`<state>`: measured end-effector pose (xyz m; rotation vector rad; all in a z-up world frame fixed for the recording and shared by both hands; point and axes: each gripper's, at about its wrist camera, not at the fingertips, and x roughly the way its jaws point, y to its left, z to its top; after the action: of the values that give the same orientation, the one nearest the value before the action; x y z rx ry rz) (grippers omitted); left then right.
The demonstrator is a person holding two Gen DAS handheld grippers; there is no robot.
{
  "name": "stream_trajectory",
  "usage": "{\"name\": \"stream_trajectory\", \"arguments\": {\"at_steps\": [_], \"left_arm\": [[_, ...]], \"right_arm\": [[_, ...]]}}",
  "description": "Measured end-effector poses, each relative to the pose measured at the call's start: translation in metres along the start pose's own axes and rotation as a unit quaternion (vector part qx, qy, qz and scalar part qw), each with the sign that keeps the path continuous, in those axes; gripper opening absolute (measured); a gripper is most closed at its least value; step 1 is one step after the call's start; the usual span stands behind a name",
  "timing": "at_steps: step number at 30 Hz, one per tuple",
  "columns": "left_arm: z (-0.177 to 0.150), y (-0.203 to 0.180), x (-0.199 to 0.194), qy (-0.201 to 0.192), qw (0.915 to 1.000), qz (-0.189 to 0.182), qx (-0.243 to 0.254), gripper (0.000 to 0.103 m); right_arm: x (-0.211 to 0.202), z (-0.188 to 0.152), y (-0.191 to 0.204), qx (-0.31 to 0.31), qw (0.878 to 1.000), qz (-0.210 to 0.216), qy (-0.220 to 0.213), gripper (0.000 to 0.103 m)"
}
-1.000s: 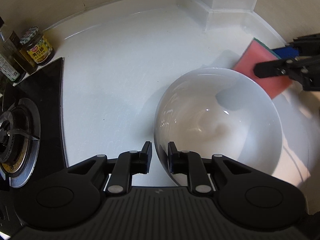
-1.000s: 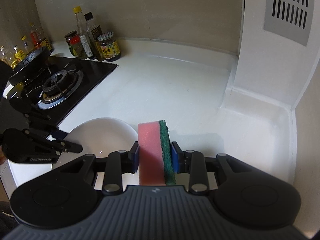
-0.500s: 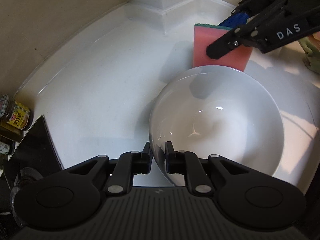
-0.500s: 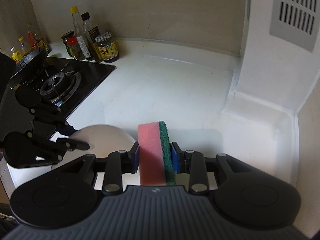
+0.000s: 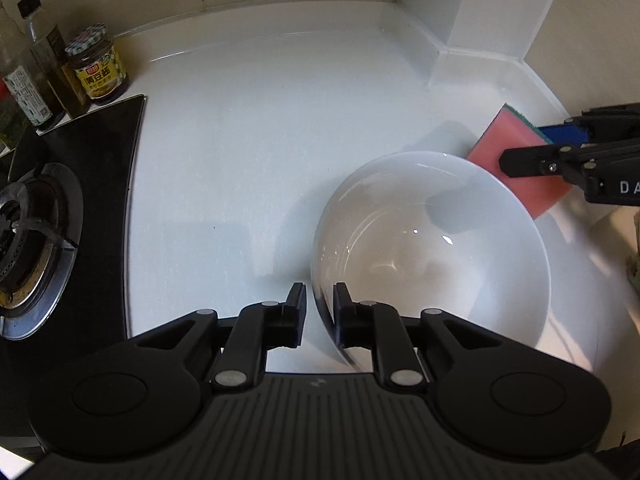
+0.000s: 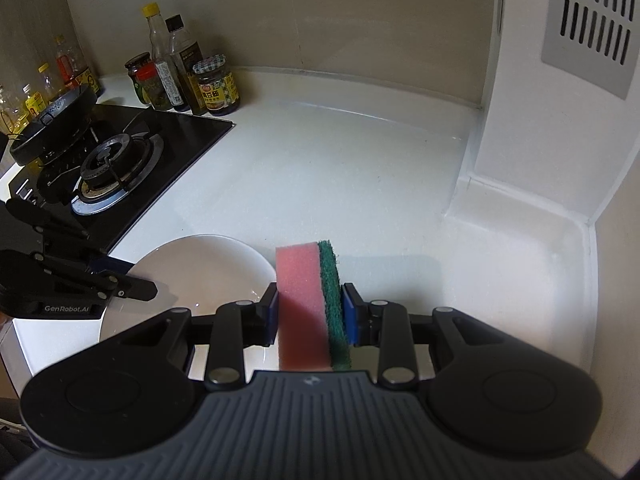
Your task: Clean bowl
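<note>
A white kitchen surface (image 5: 248, 128) runs into a tiled corner, with a black gas hob (image 5: 36, 220) at the left of the frame and condiment jars and bottles (image 6: 188, 80) lined up behind it.

What has just changed is in my left hand-held gripper (image 5: 320, 300). Half a second ago the left wrist view looked toward the corner with the hob nearly out of frame; now it has swung back, so the burner and the jars sit at the left again. In that same stretch the jaws have begun opening. The near rim of the white bowl (image 5: 432, 248) is between them, yet a sliver of gap shows beside the rim on the left finger's side, so I judge the pinch is letting go. The bowl itself sits on the surface in the lower right of that view, empty and glossy, with no dirt I can make out. That suggests the bowl is being set down or re-gripped, not scrubbed (no wiping contact is visible).

My right hand-held gripper (image 6: 310, 312) has not changed: it is pinching the pink and green sponge (image 6: 308, 304) upright, just beyond the bowl's far rim.

The left wrist view shows the bowl's whole interior and how the rim lies between my fingers. The right wrist view shows instead the sponge's green scouring layer, a dark pan (image 6: 52, 120) on the hob's far burner, and a vent grille (image 6: 588, 20) at upper right.
</note>
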<state>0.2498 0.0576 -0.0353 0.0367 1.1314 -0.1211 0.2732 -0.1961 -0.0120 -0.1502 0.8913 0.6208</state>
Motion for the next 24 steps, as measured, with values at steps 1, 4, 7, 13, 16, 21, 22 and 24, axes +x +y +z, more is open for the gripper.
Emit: {"name": "stream_trajectory", "arguments": {"at_steps": [1, 4, 7, 13, 16, 21, 22, 24], "left_arm": [[0.001, 0.0, 0.001, -0.001, 1.0, 0.003, 0.007, 0.015], [0.005, -0.005, 0.001, -0.005, 0.9992, 0.016, 0.035, 0.011], [0.007, -0.007, 0.002, -0.01, 0.9969, 0.023, 0.074, 0.011], [0.014, -0.012, 0.007, -0.011, 0.9899, 0.019, 0.14, 0.013], [0.018, -0.014, 0.01, -0.012, 0.9866, 0.021, 0.161, 0.013], [0.022, -0.012, 0.012, -0.015, 0.9854, 0.018, 0.168, 0.013], [0.022, -0.012, 0.012, -0.015, 0.9857, 0.018, 0.167, 0.013], [0.022, -0.011, 0.011, -0.017, 0.987, 0.016, 0.159, 0.013]], "right_arm": [[-0.001, -0.001, 0.0, 0.001, 1.0, 0.001, 0.0, 0.028], [-0.003, -0.003, 0.0, 0.0, 1.0, 0.004, 0.001, 0.028], [-0.004, -0.003, -0.002, 0.003, 1.0, 0.008, 0.001, 0.028], [0.0, 0.003, -0.004, 0.004, 1.0, 0.006, 0.002, 0.027], [0.003, 0.008, -0.003, 0.0, 1.0, 0.003, 0.004, 0.028], [0.009, 0.017, 0.002, -0.013, 1.0, -0.002, 0.01, 0.028], [0.01, 0.018, 0.003, -0.014, 1.0, -0.003, 0.01, 0.028], [0.011, 0.02, 0.004, -0.015, 1.0, -0.004, 0.011, 0.028]]}}
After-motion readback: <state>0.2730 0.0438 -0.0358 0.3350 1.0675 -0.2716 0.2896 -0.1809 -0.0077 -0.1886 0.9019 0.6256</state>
